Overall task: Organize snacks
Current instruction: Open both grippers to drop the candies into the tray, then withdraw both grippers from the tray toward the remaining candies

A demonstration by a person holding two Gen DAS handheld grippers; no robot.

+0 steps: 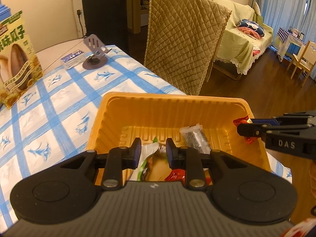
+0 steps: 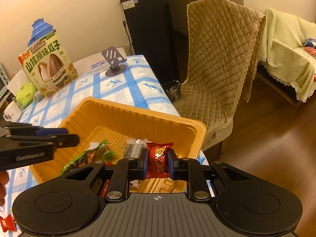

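- Right claw (image 2: 157, 163) is clamped on a red candy (image 2: 159, 154), the blue pads pressing its wrapper from both sides; it holds the sweet above the near right part of the orange tray (image 2: 138, 112), probably so that the sweet falls inside once let go.
- Left claw (image 1: 153, 152) hangs over the same tray, its jaws drawn close with nothing between them; below it, in the tray, lies a green-and-white packet (image 1: 147, 158), which it does not touch.
- Snacks in the tray so far: the green-and-white packet, a clear wrapper with dark print (image 2: 131, 148) and some red wrappers at the near edge.
- One more red candy (image 2: 6, 224) lies outside the tray at the near left of the bench (image 2: 110, 83), so I judge the sorting unfinished.
- A big bag of sunflower seeds (image 2: 49, 67) stands upright well beyond the tray, apart from the small sweets.
- Deep ribbed walls suit loose wrapped pieces, since they keep them from sliding off the checked cloth.
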